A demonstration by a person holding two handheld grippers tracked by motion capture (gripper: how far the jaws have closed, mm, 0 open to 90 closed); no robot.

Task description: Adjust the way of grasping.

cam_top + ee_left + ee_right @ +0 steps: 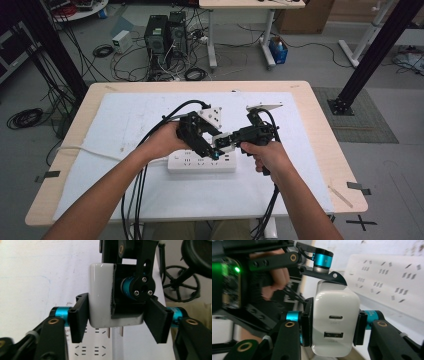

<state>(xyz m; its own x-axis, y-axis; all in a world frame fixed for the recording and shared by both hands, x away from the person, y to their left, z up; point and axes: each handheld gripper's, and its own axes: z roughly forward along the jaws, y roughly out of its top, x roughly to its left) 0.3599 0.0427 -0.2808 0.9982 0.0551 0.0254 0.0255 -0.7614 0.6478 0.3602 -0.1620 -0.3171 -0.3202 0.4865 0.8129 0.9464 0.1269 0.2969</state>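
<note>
Forearms come in from the bottom of the high view, both hands meeting over the middle of the table point(320, 150)

Right gripper point(334, 322): both pads clamped on the sides of the white charger point(335, 325), firm grip. Its port face looks back along the jaws, two ports stacked, one slim, one wider

Left gripper point(117, 320): jaws spread either side of the same charger point(101, 295). Near jaw sits against the charger's side, far jaw stands off with a visible gap, so not clamping. In the right gripper view one left jaw tip lies across the charger's top edge

Charger is in the air between the two grippers, prongs point(115, 332) pointing down, just above the power strip point(201, 162). Prongs are bare, not in any socket

Strip lies flat on the white mat point(125, 125), long side across the table, sockets up, its white cord point(85, 150) running off to the left edge. Black cables point(132, 200) from the grippers trail off the near edge

High view: left gripper point(212, 150) and right gripper point(225, 142) nose to nose right over the strip's middle, charger mostly hidden between them
</note>
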